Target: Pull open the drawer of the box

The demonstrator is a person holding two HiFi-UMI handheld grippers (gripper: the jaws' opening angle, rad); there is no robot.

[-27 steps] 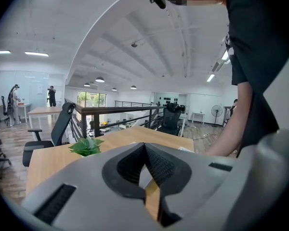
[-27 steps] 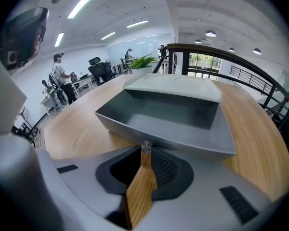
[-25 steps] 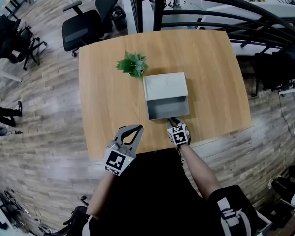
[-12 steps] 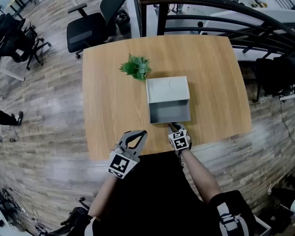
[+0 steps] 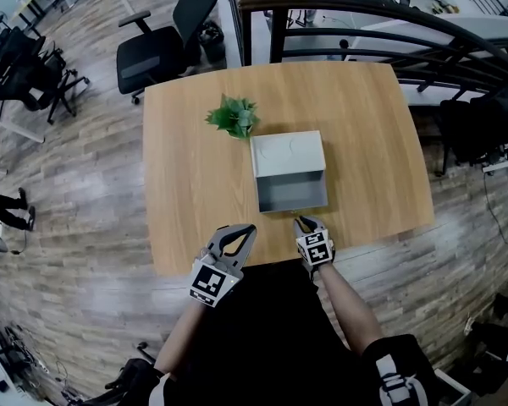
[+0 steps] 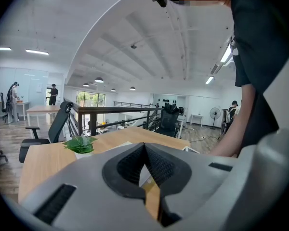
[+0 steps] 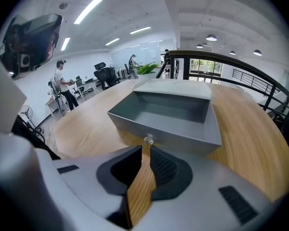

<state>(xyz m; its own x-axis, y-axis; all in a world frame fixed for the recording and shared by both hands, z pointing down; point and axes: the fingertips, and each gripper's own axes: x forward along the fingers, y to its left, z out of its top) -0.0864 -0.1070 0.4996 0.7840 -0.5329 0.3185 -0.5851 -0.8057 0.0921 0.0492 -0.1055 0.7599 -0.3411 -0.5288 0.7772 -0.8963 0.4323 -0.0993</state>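
Observation:
A white box [image 5: 288, 152] stands in the middle of the wooden table [image 5: 186, 184], with its grey drawer [image 5: 292, 193] pulled out toward me and empty. The drawer [image 7: 168, 114] has a small clear knob [image 7: 148, 139] on its front. My right gripper [image 5: 303, 223] sits just in front of that knob without touching it. In the right gripper view the right gripper [image 7: 145, 150] is open by a narrow gap, with bare table showing between the jaws. My left gripper [image 5: 247, 228] hangs at the table's near edge, left of the drawer. The left gripper [image 6: 144, 146] is shut and empty.
A small potted plant [image 5: 233, 115] stands at the box's far left corner. A black office chair [image 5: 157, 49] is beyond the table's far left, and a dark railing [image 5: 364, 11] runs behind the table. My body is right at the table's near edge.
My right gripper has drawn back a little from the drawer front, and the knob now lies beyond its tips. The left gripper has barely shifted.

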